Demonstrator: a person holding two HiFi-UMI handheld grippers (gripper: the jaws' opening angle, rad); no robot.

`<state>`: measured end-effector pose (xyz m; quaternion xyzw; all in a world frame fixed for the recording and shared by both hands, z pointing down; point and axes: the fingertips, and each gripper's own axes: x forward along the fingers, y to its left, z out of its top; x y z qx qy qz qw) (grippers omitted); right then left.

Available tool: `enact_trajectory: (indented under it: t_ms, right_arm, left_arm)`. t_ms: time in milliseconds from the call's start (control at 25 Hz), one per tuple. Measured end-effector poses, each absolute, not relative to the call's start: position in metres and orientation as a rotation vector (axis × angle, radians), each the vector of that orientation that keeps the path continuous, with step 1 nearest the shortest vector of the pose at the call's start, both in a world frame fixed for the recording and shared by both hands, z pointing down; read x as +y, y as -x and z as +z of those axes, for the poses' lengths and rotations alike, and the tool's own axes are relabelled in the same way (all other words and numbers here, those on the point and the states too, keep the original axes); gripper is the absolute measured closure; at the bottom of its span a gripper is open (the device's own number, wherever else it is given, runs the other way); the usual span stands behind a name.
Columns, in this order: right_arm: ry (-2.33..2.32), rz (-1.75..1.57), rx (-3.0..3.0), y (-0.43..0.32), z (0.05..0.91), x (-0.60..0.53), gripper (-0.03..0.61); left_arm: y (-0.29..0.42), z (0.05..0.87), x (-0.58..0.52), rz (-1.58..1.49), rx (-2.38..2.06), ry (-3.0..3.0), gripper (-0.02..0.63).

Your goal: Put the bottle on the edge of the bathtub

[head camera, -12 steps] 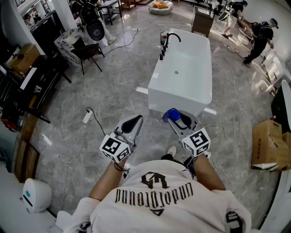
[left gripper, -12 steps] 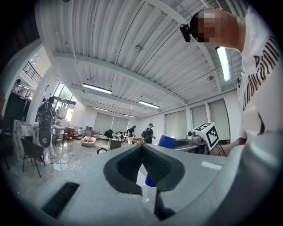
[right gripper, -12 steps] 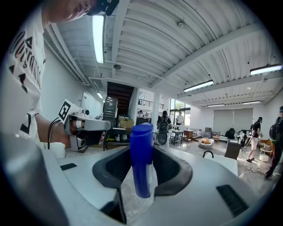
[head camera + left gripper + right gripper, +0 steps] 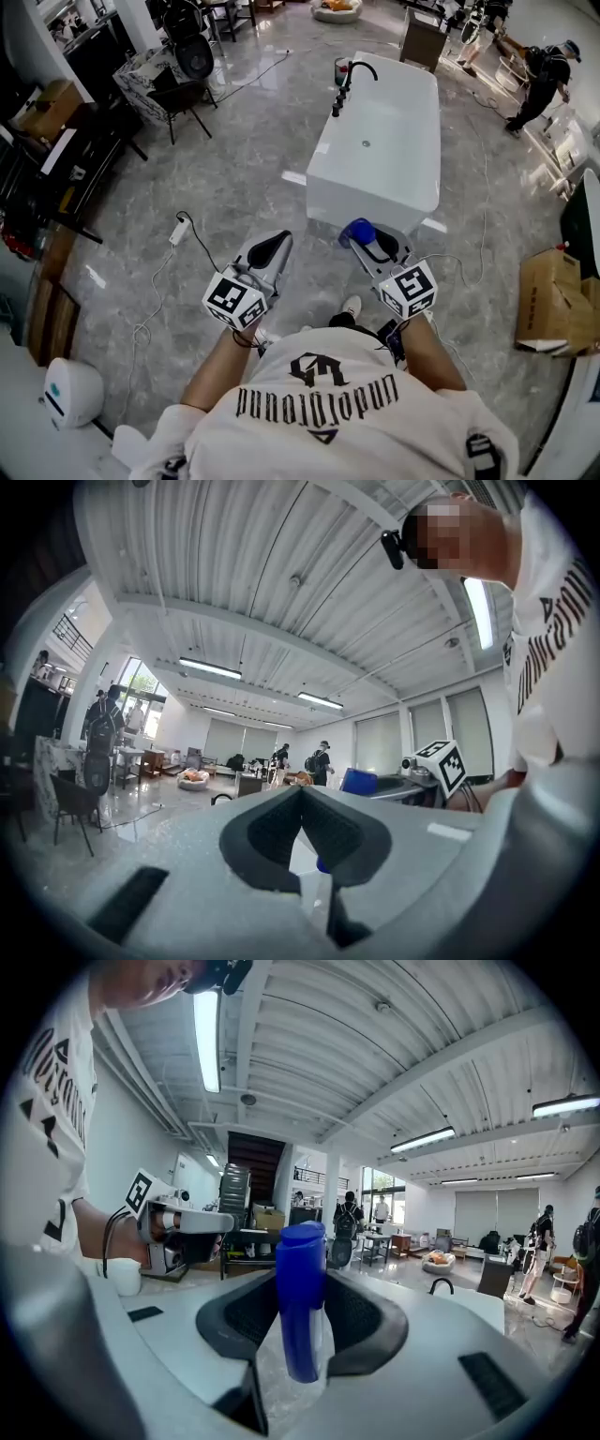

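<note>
A bottle with a blue cap stands upright between the jaws of my right gripper, just short of the near end of the white bathtub. In the right gripper view the blue bottle fills the gap of that gripper, whose pads press on its sides. My left gripper hovers over the grey floor to the left of the tub's near end, its jaws meeting with nothing between them. The left gripper view shows the same closed tips of that gripper.
A black faucet rises at the tub's far left side. A power strip with a cable lies on the floor to the left. A cardboard box sits at the right. A chair and a person are farther off.
Both grippers and the bottle keep nearly the same place. The view has shifted slightly, and the tub sits a little higher in it.
</note>
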<state>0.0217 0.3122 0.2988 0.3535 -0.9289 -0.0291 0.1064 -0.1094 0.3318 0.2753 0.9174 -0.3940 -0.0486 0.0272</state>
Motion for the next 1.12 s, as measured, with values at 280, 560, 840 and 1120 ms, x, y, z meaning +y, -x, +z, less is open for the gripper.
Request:
enact_trajectory:
  t_ms: [280, 560, 840, 1120]
  right_arm:
    - [-1.042, -0.052, -2.750, -0.031, 0.305, 0.293, 0.423]
    - [-1.054, -0.037, -2.753, -0.063, 0.310, 0.247, 0.423]
    - [-1.064, -0.021, -2.744, -0.115, 0.315, 0.193, 0.423]
    - [-0.981, -0.022, -2.757, -0.158, 0.321, 0.137, 0.423]
  left_arm:
    - [0.098, 0.289, 0.317, -0.113, -1.213, -2.810, 0.598]
    - [0.061, 0.294, 0.271, -0.086, -1.201, -2.807, 0.598]
    - [0.011, 0.299, 0.212, -0.057, -1.189, -2.810, 0.598]
    - [-0.041, 0.304, 0.148, -0.039, -1.220, -2.793, 0.598]
